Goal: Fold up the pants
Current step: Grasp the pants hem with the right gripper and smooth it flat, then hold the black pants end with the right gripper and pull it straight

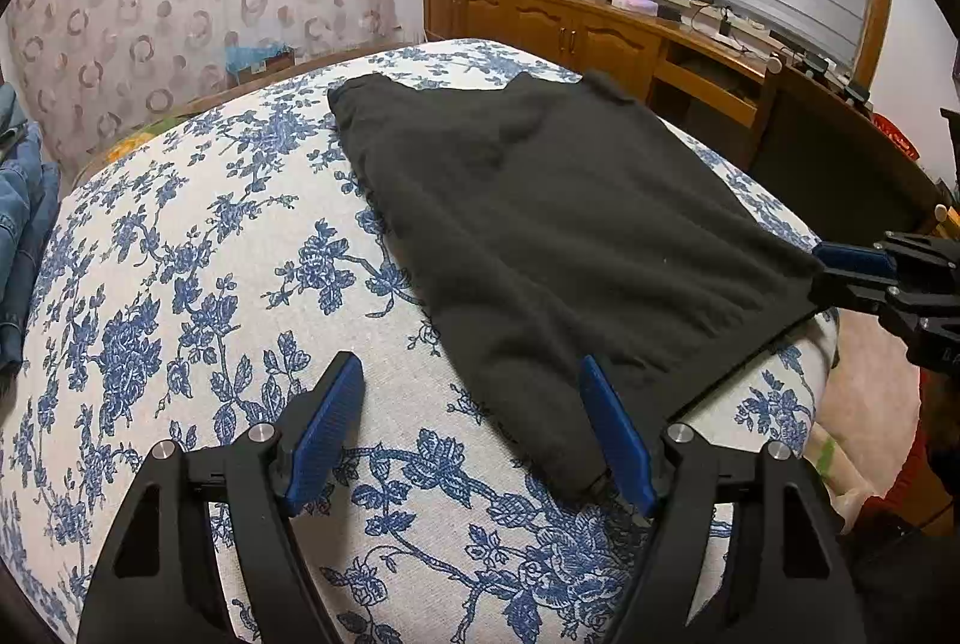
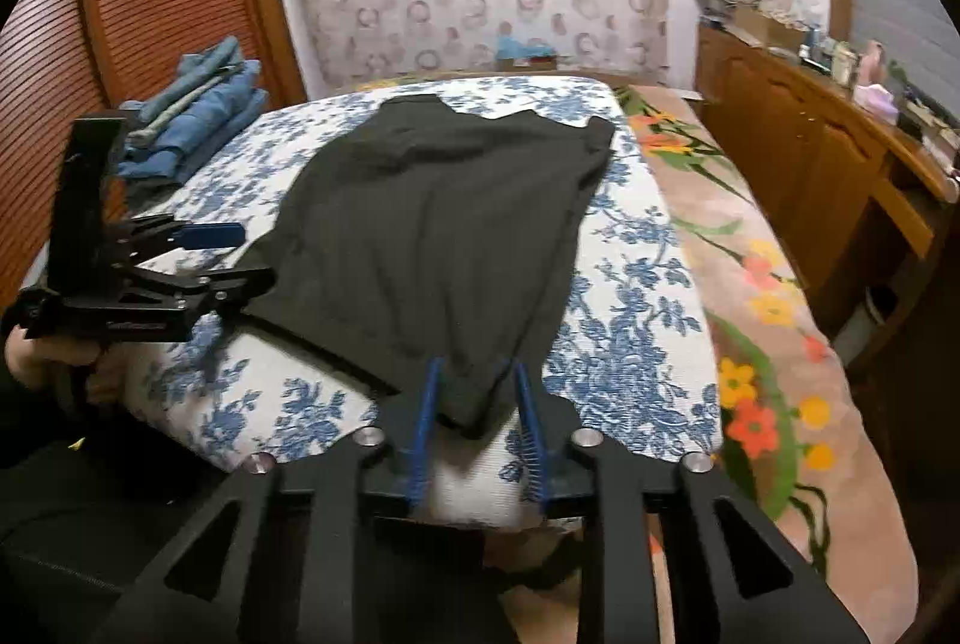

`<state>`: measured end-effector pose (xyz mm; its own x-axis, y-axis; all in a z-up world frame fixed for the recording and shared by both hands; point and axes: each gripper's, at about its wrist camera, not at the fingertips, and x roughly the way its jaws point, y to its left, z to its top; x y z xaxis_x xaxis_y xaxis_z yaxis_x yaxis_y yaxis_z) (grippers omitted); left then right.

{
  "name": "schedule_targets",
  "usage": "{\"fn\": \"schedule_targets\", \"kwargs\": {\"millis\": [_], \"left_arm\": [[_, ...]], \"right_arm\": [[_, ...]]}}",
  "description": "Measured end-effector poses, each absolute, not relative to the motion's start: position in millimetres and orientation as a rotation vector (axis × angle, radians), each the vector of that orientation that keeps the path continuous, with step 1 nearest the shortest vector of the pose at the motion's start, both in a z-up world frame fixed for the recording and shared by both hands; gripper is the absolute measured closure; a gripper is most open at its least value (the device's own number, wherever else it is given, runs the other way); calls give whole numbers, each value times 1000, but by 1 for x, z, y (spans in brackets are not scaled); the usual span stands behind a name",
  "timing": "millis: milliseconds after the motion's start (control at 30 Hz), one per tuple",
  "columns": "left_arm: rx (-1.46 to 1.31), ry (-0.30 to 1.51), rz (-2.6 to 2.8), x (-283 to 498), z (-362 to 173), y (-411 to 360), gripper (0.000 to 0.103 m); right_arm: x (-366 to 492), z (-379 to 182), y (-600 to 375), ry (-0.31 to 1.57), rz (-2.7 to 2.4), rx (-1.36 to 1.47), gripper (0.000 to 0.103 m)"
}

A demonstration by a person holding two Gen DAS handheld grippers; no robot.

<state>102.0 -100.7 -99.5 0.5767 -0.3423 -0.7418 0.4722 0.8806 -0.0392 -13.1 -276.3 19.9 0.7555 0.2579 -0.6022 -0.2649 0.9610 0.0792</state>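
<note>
Black pants [image 1: 570, 224] lie folded flat on a blue-flowered white cushion top [image 1: 210, 254]. My left gripper [image 1: 471, 404] stands open low over the cushion's front. Its right finger [image 1: 612, 428] is beside the pants' near corner, and no cloth sits between the pads. In the right wrist view the pants [image 2: 438, 236] run away from me. Their near corner droops between the fingers of my right gripper [image 2: 477, 386], which stand a little apart and do not pinch it. The left gripper [image 2: 240, 257] shows at the pants' other near corner, with a hand [image 2: 24, 356] on its grip.
Folded blue jeans [image 2: 198, 116] are stacked at the cushion's far left, against a ribbed wooden door. A flowered blanket [image 2: 762, 344] lies to the right. Beyond it runs a wooden sideboard [image 2: 810, 152] crowded with small items. A patterned curtain hangs behind.
</note>
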Motion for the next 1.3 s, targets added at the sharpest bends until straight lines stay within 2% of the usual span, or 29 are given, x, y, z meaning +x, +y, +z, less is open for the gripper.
{"fn": "schedule_targets", "kwargs": {"millis": [300,667,1000,1167,1300], "left_arm": [[170,822,-478,101,-100,-100,25],[171,822,-479,101,-101,-101,25],[171,823,-477,101,-101,-101,25],[151,836,-475,100,-99,-98,25],[137,835,-505,94,-96,-97,39]], "right_arm": [[-5,9,-278,680,261,55,65],[-4,9,-277,675,299,92,65],[-4,6,-281,663,318,105,79],[-5,5,-278,659,321,102,82],[-3,4,-278,657,324,108,82]]}}
